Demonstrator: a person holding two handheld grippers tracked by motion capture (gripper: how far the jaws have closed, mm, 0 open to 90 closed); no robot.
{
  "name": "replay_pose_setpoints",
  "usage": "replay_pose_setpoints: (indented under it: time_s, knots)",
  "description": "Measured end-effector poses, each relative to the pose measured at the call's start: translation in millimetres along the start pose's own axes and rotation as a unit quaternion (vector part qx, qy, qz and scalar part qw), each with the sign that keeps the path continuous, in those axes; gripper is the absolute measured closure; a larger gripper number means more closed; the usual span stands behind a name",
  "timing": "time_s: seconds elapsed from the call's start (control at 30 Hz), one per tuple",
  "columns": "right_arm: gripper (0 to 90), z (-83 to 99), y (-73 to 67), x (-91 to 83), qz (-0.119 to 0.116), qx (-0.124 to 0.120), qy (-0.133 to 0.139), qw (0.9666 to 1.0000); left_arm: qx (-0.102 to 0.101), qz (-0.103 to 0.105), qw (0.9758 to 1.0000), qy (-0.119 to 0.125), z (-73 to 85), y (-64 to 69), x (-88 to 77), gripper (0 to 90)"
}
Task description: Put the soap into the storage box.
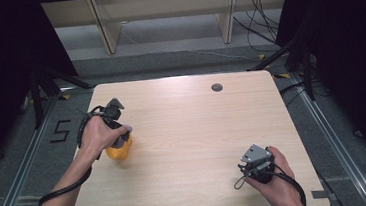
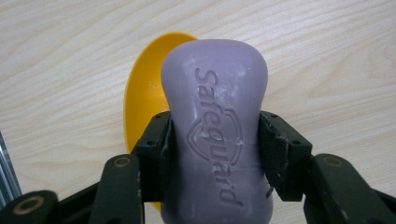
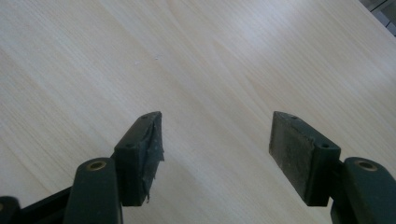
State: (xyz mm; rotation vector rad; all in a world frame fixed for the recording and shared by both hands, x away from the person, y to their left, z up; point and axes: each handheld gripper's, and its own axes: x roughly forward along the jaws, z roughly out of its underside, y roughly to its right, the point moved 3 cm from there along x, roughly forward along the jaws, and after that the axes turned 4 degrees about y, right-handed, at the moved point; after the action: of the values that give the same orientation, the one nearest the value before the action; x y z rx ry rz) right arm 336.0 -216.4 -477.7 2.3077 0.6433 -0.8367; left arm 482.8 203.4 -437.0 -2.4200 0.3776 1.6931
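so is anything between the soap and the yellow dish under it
Nothing visible. The left hand-held gripper holds the purple Safeguard soap bar directly over the yellow plastic dish, with no object between them.

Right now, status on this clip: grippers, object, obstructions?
Left gripper shut on purple soap bar, above yellow dish. Right gripper open, empty, over bare table. Nothing in the way.

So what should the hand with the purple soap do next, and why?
Probably lower the soap a little into the yellow dish. The left gripper is shut on the soap, clamping its sides, and the dish lies right beneath it on the table. The right gripper is open, holding nothing, so it can wait.
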Motion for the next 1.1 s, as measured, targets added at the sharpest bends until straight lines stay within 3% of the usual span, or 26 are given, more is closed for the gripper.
replay_pose_setpoints:
  time_s: [0.07, 0.37, 0.47, 0.5, 0.57, 0.6, 0.63, 0.83, 0.87, 0.93, 1.03, 1.07, 1.1]
  knots:
    - [35.5, -0.1, 0.5, 0.1, -0.001, -0.001, 0.000, 1.0000, 0.013, -0.003, 0.9999, 0.001, -0.1, -3.1, 1.0, 48.5]
    - [35.6, 0.1, 0.6, -0.2, -0.001, 0.000, -0.001, 1.0000, 0.012, -0.007, 0.9999, -0.004, 1.2, -7.1, 3.8, 48.5]
    - [35.5, 0.1, 0.5, -0.1, -0.001, -0.001, -0.001, 1.0000, 0.008, -0.002, 1.0000, -0.003, 1.7, -7.7, 5.4, 48.5]
    - [35.5, 0.1, 0.5, -0.1, 0.000, 0.000, -0.001, 1.0000, -0.009, 0.004, 0.9999, -0.006, 2.5, -5.8, 6.1, 48.5]
    - [35.5, 0.2, 0.6, -0.1, -0.001, -0.001, -0.001, 1.0000, 0.008, 0.000, 1.0000, -0.006, 2.2, -9.0, 7.8, 48.5]
    - [35.5, 0.2, 0.7, 0.0, -0.001, -0.001, -0.001, 1.0000, 0.007, -0.002, 1.0000, -0.007, 2.5, -9.2, 8.4, 48.5]
    - [35.5, 0.2, 0.6, 0.0, -0.001, -0.001, -0.001, 1.0000, -0.012, 0.000, 0.9999, -0.008, 3.5, -7.1, 9.2, 48.5]
    - [35.4, 0.2, 0.3, 0.0, -0.001, 0.000, -0.002, 1.0000, -0.010, 0.002, 0.9999, -0.010, 4.7, -9.3, 13.5, 48.5]
    - [35.4, 0.2, 0.3, 0.0, -0.001, 0.000, -0.002, 1.0000, -0.020, 0.003, 0.9997, -0.013, 5.0, -8.3, 14.0, 48.5]
    - [35.4, 0.2, 0.4, -0.1, -0.002, -0.001, -0.002, 1.0000, 0.004, 0.000, 0.9999, -0.013, 4.3, -12.7, 14.9, 48.4]
    - [35.4, 0.3, 0.5, 0.0, -0.001, -0.001, -0.002, 1.0000, 0.004, 0.003, 0.9999, -0.013, 4.8, -13.9, 16.7, 48.4]
    - [35.4, 0.3, 0.5, 0.0, -0.001, -0.002, -0.002, 1.0000, -0.019, 0.006, 0.9997, -0.013, 5.8, -10.9, 17.4, 48.5]
    - [35.4, 0.2, 0.4, -0.1, -0.002, -0.001, -0.002, 1.0000, -0.003, 0.004, 0.9999, -0.014, 5.3, -13.5, 17.7, 48.4]
